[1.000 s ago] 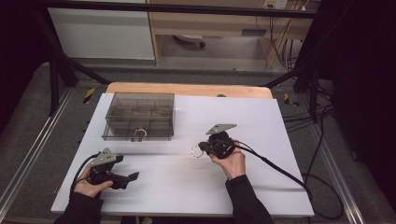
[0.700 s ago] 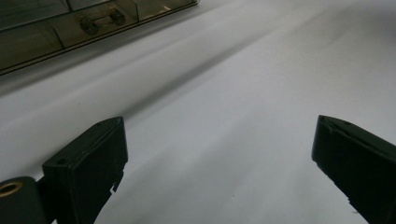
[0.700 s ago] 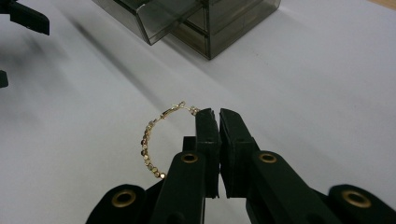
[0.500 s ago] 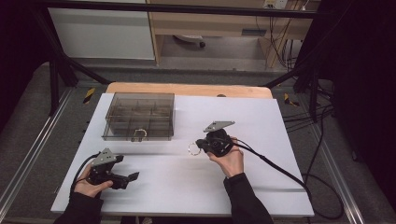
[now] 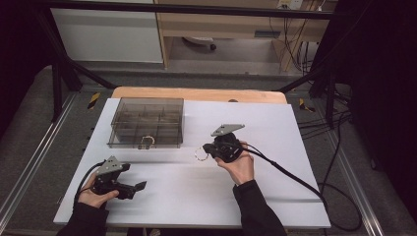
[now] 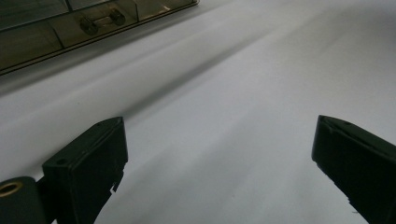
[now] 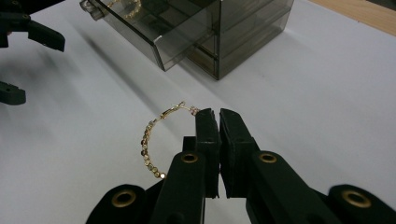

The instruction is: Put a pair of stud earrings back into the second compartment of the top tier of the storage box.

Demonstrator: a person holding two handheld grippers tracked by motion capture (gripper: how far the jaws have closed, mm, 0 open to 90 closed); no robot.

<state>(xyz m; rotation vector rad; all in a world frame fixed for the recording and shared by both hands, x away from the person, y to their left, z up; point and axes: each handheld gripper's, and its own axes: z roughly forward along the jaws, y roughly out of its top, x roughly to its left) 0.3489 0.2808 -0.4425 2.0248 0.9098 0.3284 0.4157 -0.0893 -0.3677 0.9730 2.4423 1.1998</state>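
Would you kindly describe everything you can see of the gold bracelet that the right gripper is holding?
The gold bracelet is a thin open ring that looks like metal, strung along one side with small bead-like links, with a little hooked end at the top. It is pinched at its upper edge between the closed jaws of the right gripper and hangs beside them over the white table, in front of the smoky clear compartment box. Whether its lower end touches the table cannot be told.

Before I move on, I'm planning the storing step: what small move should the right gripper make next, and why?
Probably carry the gold hoop earring up toward the smoky compartment box. The right gripper has its jaws shut on the hoop's wire, the hoop hangs free to one side, and the box's drawer stands pulled out, some way off.
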